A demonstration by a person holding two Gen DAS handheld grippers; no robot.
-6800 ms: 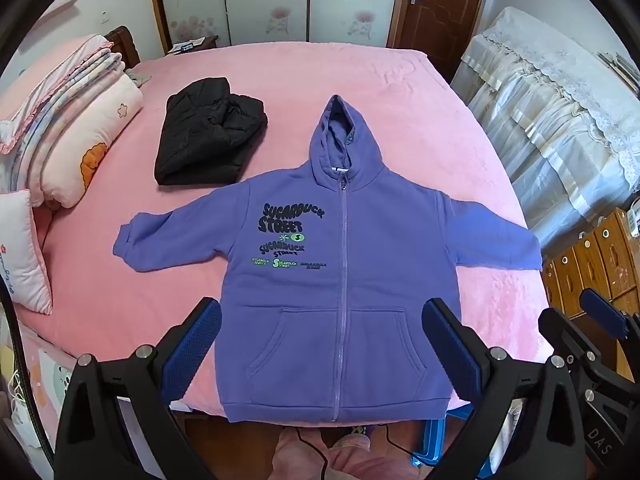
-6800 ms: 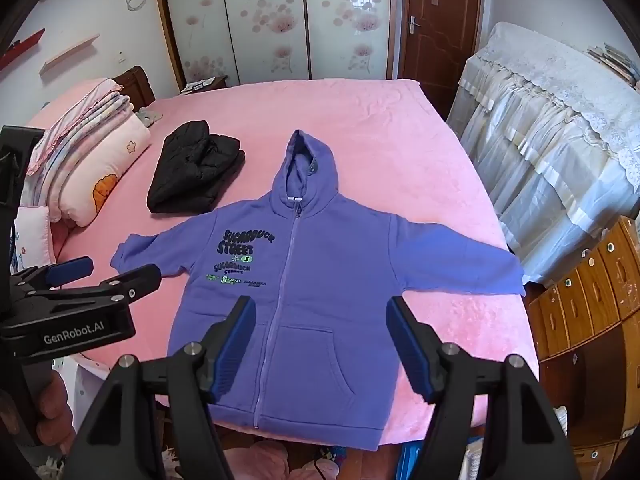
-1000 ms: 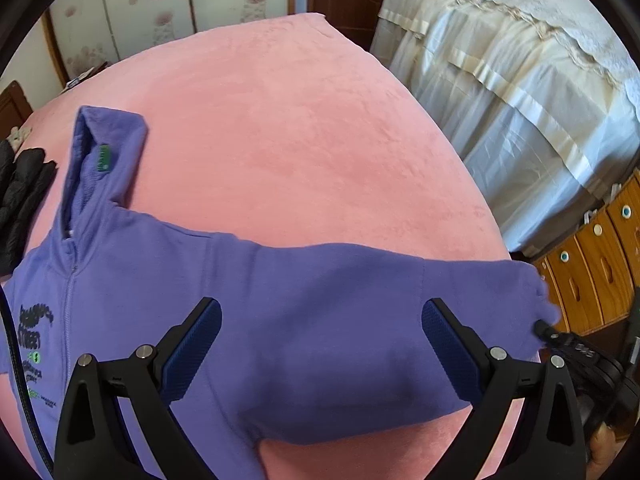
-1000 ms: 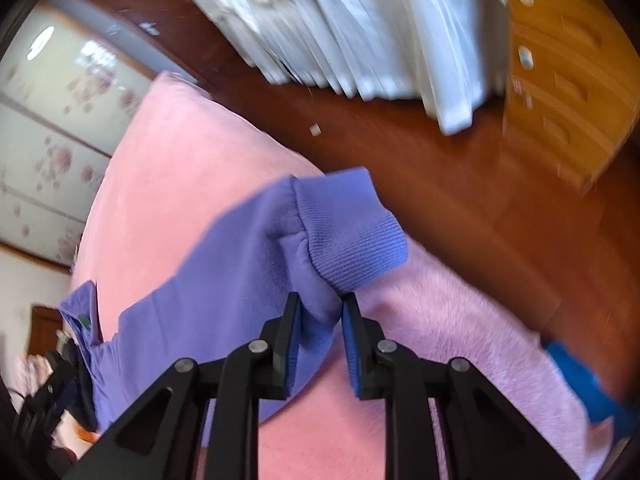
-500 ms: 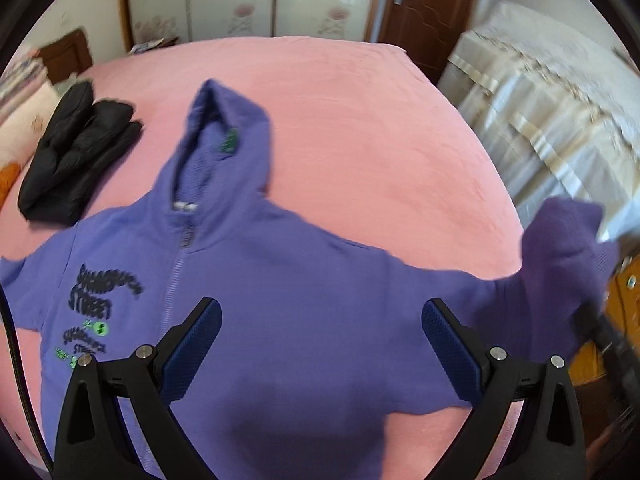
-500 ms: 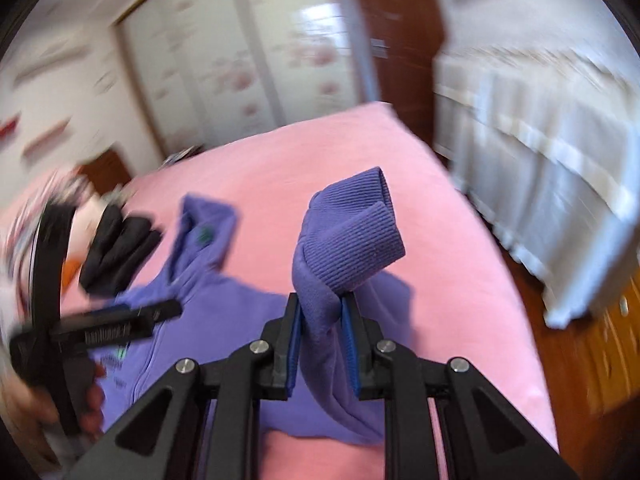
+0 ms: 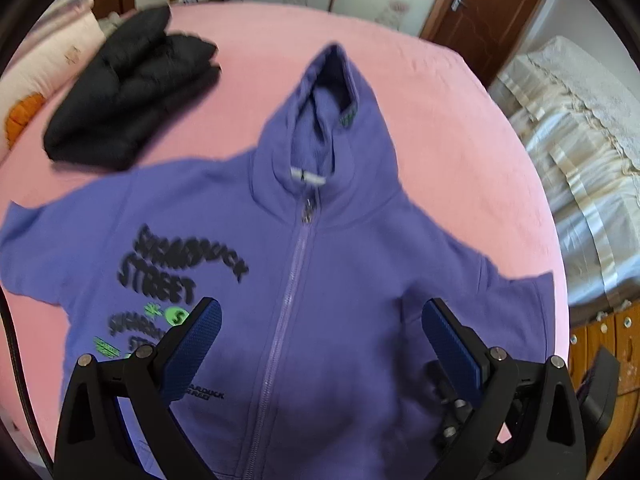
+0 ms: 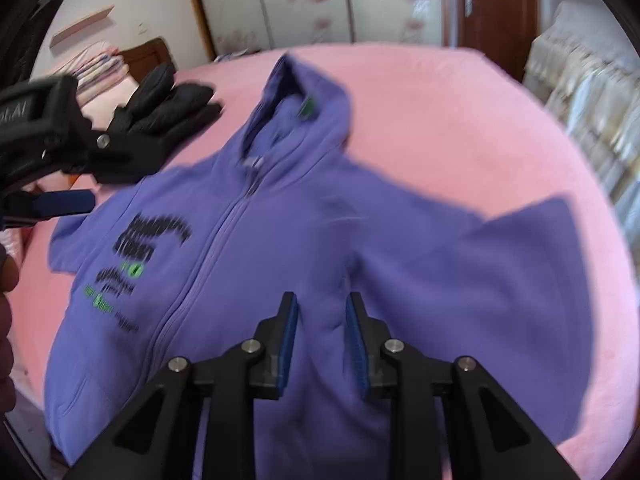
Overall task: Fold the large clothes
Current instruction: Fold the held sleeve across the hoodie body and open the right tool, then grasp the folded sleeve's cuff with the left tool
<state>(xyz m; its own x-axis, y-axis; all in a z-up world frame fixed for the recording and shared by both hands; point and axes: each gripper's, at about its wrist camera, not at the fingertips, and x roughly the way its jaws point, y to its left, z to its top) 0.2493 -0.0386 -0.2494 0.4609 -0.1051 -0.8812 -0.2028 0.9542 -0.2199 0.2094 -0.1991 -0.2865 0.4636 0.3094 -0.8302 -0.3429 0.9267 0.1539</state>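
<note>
A purple zip hoodie [image 7: 320, 264] with black and green print lies face up on the pink bed [image 7: 440, 112], hood pointing away; it also shows in the right wrist view [image 8: 280, 248]. Its right sleeve [image 8: 500, 280] is folded in over the body. My left gripper [image 7: 320, 332] is open and empty, hovering above the hoodie's chest. My right gripper [image 8: 322, 320] has its jaws a little apart over the folded sleeve; no cloth shows pinched between the pads. The left gripper's body [image 8: 52, 136] shows at the left of the right wrist view.
A folded black jacket [image 7: 128, 92] lies on the bed to the left of the hood. Pillows and folded bedding [image 7: 44, 60] are at far left. A white lace-covered piece of furniture [image 7: 580, 160] and wooden drawers [image 7: 608, 352] stand right of the bed.
The right gripper carried the sleeve cuff in from the right edge onto the hoodie's body, and its jaws have parted off it. The left gripper swung left to face the hoodie's chest.
</note>
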